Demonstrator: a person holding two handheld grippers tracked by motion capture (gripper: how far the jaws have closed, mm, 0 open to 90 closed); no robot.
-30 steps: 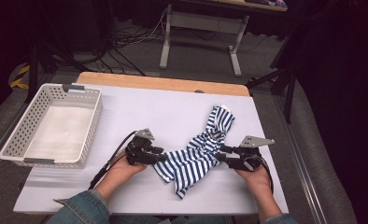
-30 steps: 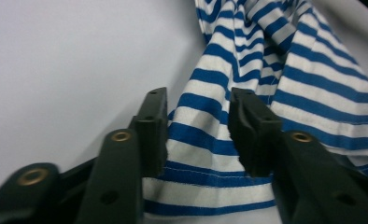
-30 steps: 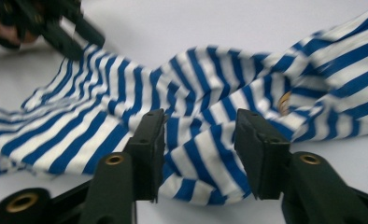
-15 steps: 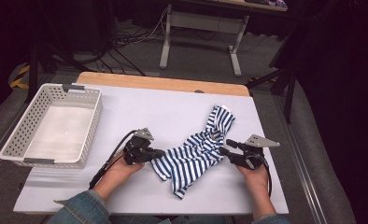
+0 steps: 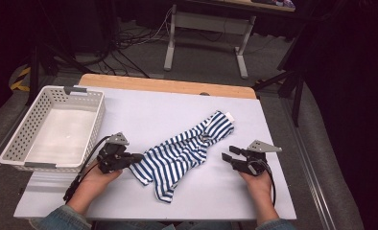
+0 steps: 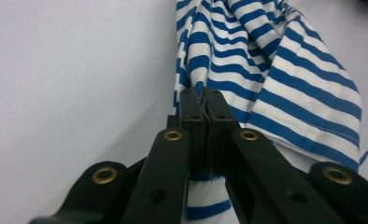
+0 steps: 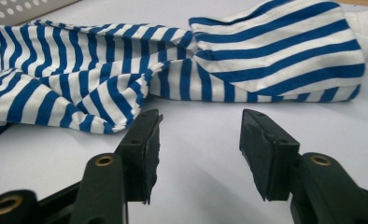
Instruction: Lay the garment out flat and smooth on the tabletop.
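High view gives your right gripper (image 5: pixel 231 158) apart on bare desk (image 5: pixel 283 191), while left gripper view shows your left gripper (image 6: pixel 203 100) clamped on the striped cloth (image 6: pixel 266 70).

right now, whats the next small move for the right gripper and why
Probably ease the right gripper forward to the striped cloth and pinch its near edge. Its jaws stand open with bare table between them, just short of the fabric, while the left gripper is shut on the cloth's other end.

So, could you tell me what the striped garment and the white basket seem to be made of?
Striped garment: soft knit fabric, probably cotton jersey, matte; it drapes, creases, and shows a stitched hem. White basket: looks like moulded plastic, smooth with a slight sheen; its walls are a regular grid of holes.
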